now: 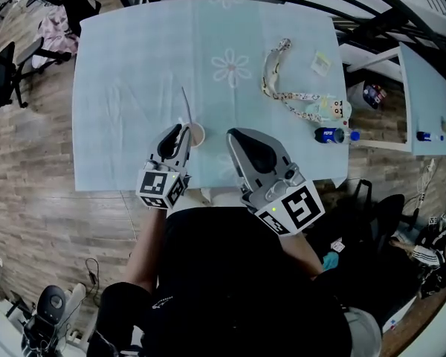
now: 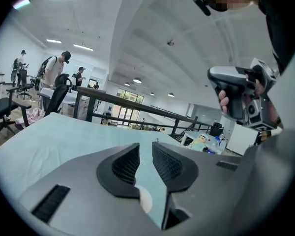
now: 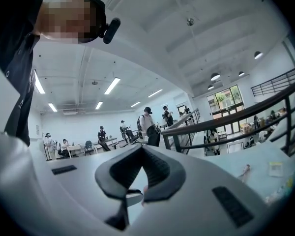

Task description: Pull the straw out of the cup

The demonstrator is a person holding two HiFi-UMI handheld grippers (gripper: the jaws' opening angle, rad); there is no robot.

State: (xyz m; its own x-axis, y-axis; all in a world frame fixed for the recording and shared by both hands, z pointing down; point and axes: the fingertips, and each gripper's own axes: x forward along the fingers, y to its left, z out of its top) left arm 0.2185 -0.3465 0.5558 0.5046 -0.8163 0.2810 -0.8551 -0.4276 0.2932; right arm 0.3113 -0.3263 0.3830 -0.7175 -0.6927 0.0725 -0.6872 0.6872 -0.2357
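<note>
A small pale cup (image 1: 198,134) stands on the light blue tablecloth (image 1: 134,88) near the table's front edge. A thin grey straw (image 1: 186,104) runs from the cup's rim away toward the far side; I cannot tell whether it stands in the cup or lies on the cloth. My left gripper (image 1: 180,131) (image 2: 146,145) is just left of the cup, its jaws open by a narrow gap with only cloth showing between them. My right gripper (image 1: 233,134) (image 3: 141,149) hovers to the right of the cup, fingertips together and empty; it also shows as the right gripper (image 2: 241,92) at the left gripper view's right.
A patterned lanyard (image 1: 276,73) with a cartoon card (image 1: 331,110) lies at the table's right, a blue bottle (image 1: 334,134) near the right edge, a small packet (image 1: 321,63) beyond. A second table (image 1: 425,99) stands to the right, office chairs (image 1: 4,73) to the left.
</note>
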